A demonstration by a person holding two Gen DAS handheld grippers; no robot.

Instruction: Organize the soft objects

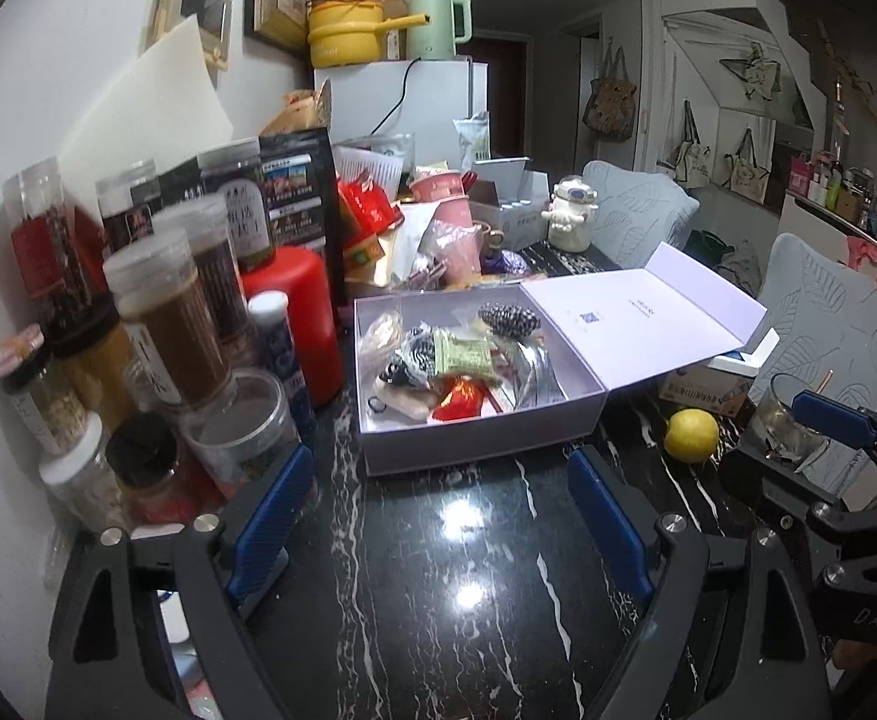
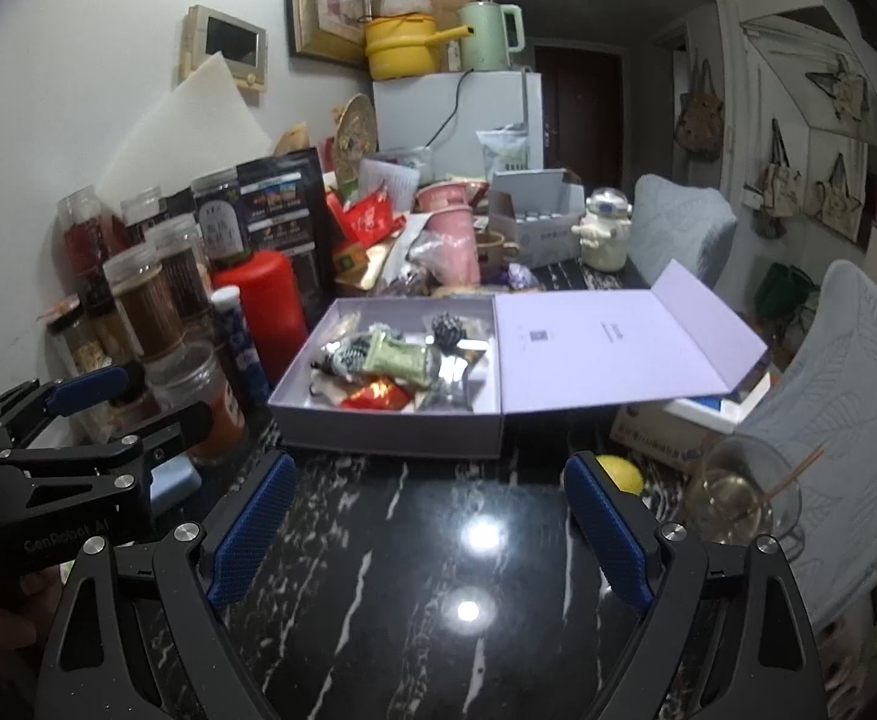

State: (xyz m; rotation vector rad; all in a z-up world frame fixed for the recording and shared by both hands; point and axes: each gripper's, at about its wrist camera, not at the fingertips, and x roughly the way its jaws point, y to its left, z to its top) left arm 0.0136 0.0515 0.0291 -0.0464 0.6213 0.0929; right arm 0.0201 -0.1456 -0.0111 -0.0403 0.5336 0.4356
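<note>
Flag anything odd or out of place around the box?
Nothing spilled or broken. A lone lemon lies loose on the black marble table just right of the open lilac box, beside a glass at the table's right edge. The box's contents are a jumbled pile.

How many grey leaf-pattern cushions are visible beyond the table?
2. One cushion stands at the far end of the table behind the white figurine; the other cushion is on the right, beside the open box's lid. More may be out of view.

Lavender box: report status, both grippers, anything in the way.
Left gripper, right gripper open, empty. Lavender box open, packets inside. Black marble tabletop ahead; lemon beside box.
</note>
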